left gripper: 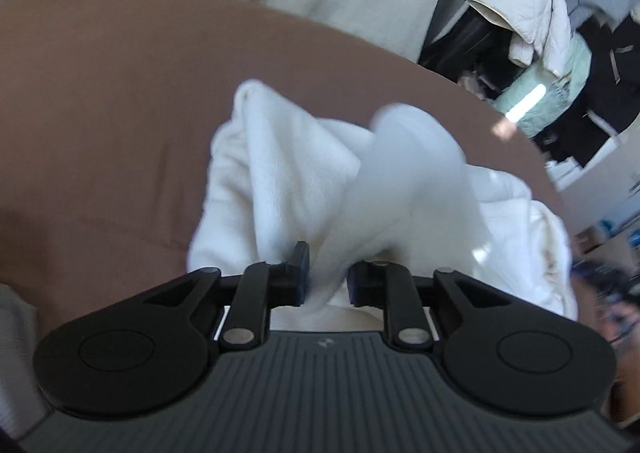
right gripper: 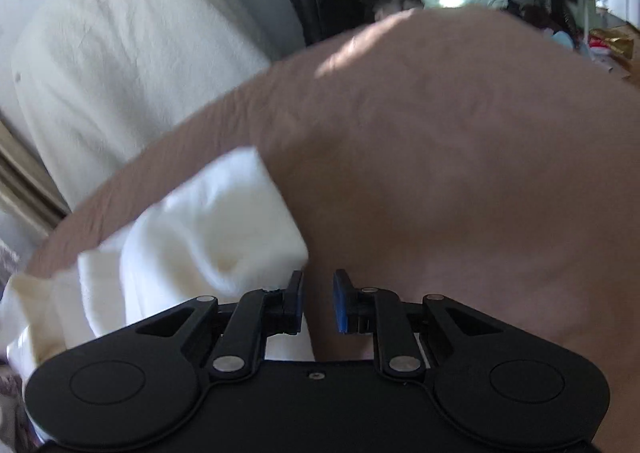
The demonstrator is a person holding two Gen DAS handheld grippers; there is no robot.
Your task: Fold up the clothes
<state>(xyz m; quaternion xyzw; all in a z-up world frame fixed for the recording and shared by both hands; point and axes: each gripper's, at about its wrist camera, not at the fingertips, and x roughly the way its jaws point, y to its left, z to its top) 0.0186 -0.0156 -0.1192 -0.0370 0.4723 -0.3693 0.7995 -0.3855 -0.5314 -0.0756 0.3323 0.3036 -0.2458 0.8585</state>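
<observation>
One white garment (left gripper: 280, 181) crumpled, no clear axis

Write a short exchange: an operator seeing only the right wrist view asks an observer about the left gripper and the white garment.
Operator: My right gripper holds nothing. Does the left gripper have cloth?
Observer: A blurred fold of the white garment runs between its jaws; pinched or not, I cannot tell.
Operator: Where is the rest?
Observer: Crumpled on the brown sheet just beyond that gripper.
</observation>
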